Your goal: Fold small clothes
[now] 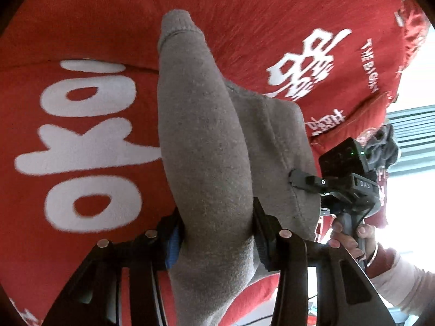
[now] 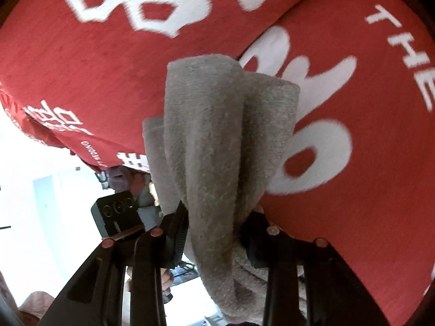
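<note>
1. Gripping a grey sock [image 1: 206, 146], the left tool [image 1: 217, 233] is closed on bunched fabric.
2. Clamping the same sock [image 2: 217, 141], the right tool [image 2: 214, 225] holds it above a red cloth [image 2: 367, 163] with white lettering.
3. Beyond, the red cloth [image 1: 89, 21] spreads out, bright background behind.

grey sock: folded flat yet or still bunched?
Bunched, not folded flat. The grey sock is pinched between both hand-held grippers, left and right, hanging in loose rolls above the red cloth.
</note>
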`<action>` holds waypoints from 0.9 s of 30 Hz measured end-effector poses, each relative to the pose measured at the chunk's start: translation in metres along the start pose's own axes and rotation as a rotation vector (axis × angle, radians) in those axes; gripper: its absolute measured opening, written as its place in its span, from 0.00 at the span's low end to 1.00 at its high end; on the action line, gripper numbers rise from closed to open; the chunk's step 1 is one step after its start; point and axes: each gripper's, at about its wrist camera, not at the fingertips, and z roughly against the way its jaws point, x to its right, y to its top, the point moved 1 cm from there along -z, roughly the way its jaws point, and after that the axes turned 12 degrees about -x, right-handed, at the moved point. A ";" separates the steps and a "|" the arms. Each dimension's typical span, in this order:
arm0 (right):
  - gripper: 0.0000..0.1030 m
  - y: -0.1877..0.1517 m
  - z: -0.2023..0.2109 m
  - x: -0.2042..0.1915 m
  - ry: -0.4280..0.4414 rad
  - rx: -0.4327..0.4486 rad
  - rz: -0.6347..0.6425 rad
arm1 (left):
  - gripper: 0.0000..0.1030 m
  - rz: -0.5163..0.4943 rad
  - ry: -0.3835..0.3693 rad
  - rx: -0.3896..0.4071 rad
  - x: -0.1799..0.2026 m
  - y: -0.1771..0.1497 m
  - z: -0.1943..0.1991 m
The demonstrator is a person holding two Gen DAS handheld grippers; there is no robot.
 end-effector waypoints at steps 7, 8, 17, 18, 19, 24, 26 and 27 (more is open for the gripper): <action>0.37 -0.050 -0.041 -0.033 0.032 -0.060 0.009 | 0.44 -0.020 0.077 0.018 -0.007 -0.047 0.044; 0.37 -0.054 -0.049 -0.036 0.027 -0.070 0.016 | 0.44 -0.013 0.088 0.016 -0.013 -0.054 0.047; 0.37 -0.057 -0.142 -0.031 -0.088 -0.128 0.045 | 0.45 0.155 0.194 0.006 -0.110 -0.093 0.045; 0.37 -0.053 -0.150 -0.032 -0.133 -0.132 0.054 | 0.45 0.170 0.224 0.001 -0.119 -0.094 0.043; 0.37 -0.049 -0.154 -0.034 -0.187 -0.124 0.073 | 0.45 0.184 0.236 0.011 -0.125 -0.096 0.043; 0.38 -0.040 -0.153 -0.034 -0.400 -0.102 0.104 | 0.61 0.228 0.258 0.052 -0.132 -0.101 0.052; 0.42 -0.042 -0.149 -0.035 -0.494 -0.092 0.146 | 0.61 0.214 0.291 0.058 -0.128 -0.105 0.053; 0.44 -0.043 -0.146 -0.035 -0.536 -0.082 0.160 | 0.61 0.209 0.310 0.059 -0.124 -0.106 0.054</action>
